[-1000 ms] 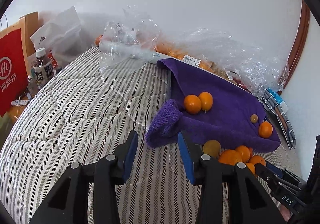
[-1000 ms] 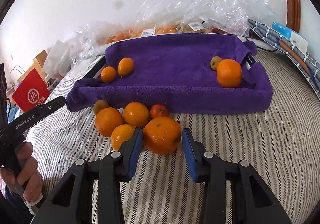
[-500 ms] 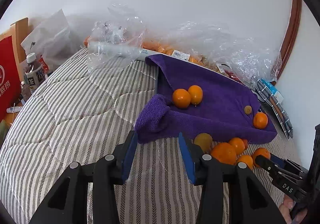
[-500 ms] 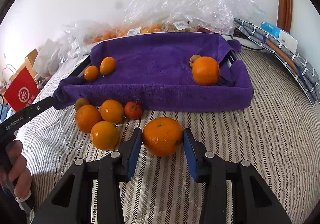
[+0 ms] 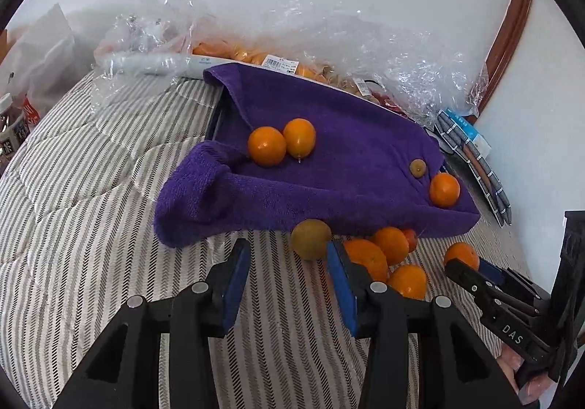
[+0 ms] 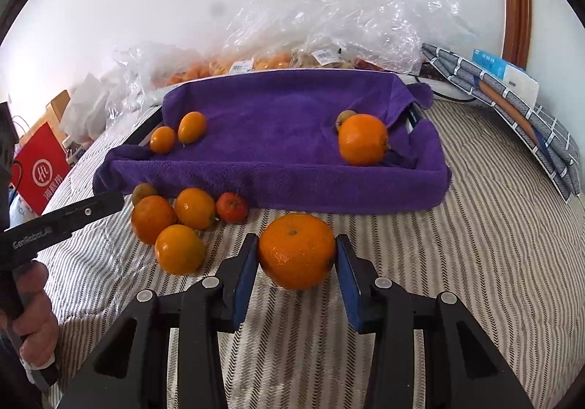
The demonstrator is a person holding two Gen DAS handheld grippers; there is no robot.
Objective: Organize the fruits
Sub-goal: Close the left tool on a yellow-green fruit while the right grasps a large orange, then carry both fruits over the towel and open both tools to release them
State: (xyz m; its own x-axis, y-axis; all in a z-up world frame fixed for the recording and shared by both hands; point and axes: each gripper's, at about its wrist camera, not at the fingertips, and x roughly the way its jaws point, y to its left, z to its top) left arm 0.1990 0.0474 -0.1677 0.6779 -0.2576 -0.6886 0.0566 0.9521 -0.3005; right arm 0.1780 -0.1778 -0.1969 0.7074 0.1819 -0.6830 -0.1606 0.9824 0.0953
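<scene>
Striped, quilted bedspread (image 5: 91, 211) underfoot of everything, white wall behind, crinkled clear plastic bags (image 5: 365, 50) of fruit along the far edge. Left wrist view: left gripper (image 5: 289, 284) held low over the bedspread, blue-padded jaws apart and empty; against one second ago, now nearer the loose fruit, with a dull yellow-green round fruit (image 5: 310, 239) just beyond its right finger. Purple terry-cloth towel draped over a shallow tray (image 5: 329, 160), pile soft and rumpled, corner bunched at front left; two small glossy orange citrus (image 5: 281, 145) touching each other on it, a small brownish round fruit (image 5: 417, 167) and another orange near its right end. Right wrist view: right gripper (image 6: 297, 273) with jaws closed in on a large dimpled-skin orange (image 6: 297, 251), pads touching both flanks; a second ago the pads stood clear of it. Orange apparently just above or on the bedspread, near the towel's front edge; grasp judged complete, lift and transfer onto the towel next. Cluster of smooth oranges (image 6: 175, 226) and one small red fruit (image 6: 231, 207) left of it, not yet sorted.
</scene>
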